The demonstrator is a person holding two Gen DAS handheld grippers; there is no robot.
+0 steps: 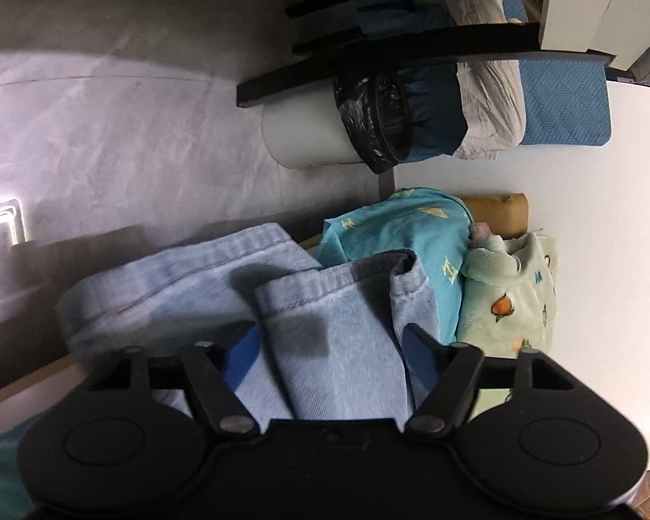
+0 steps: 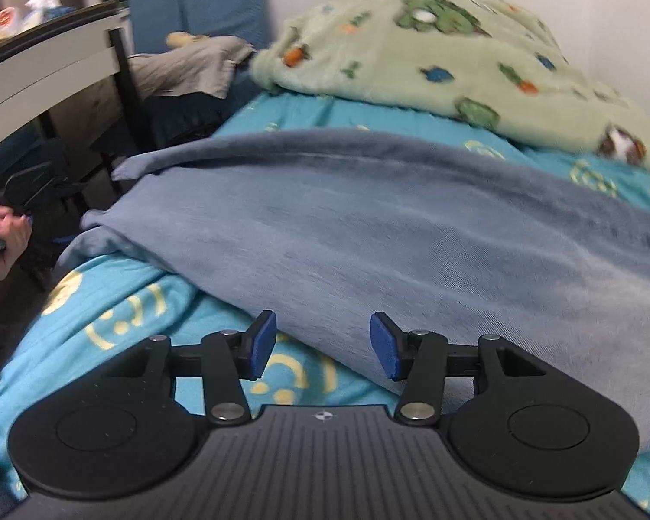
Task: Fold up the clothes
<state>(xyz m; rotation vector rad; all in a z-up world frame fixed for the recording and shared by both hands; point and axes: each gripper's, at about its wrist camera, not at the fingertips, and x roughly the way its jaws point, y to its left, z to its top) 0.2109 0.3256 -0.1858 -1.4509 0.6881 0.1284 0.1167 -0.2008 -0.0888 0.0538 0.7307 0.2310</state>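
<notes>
Jeans (image 1: 325, 316) lie between left gripper (image 1: 329, 346) pads, parted; right gripper (image 2: 323, 342) open, empty.

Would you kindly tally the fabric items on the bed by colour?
Light blue denim jeans: 1
Turquoise patterned sheet: 1
Pale green fleece blanket: 1
Total: 3

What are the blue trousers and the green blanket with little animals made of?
The pale blue trousers look like denim: a woven, faded surface with stitched hems. The light green patterned blanket looks like soft fleece, with a fuzzy, fluffy pile. I can't tell the exact fibres.
</notes>
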